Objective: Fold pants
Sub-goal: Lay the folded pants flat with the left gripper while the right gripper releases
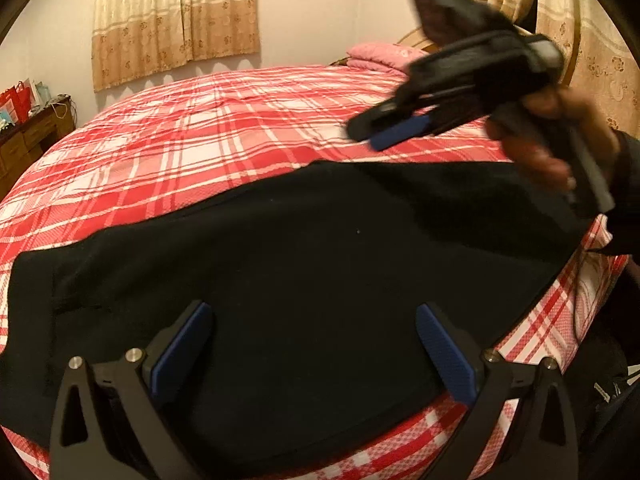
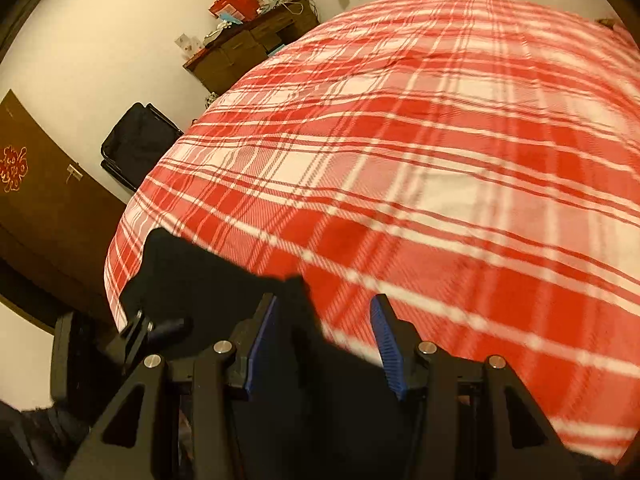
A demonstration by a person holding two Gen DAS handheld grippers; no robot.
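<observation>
Left gripper (image 1: 314,350) spread wide, nothing between, just over black pants (image 1: 304,264). Pants lie flat along the bed's (image 1: 192,136) near edge; folds unreadable in the dark cloth. Right gripper (image 1: 382,132) blurred beyond the pants, fingers apart in its own view (image 2: 326,344). Dresser (image 2: 256,46) clutter past the bed: no legible writing.
</observation>
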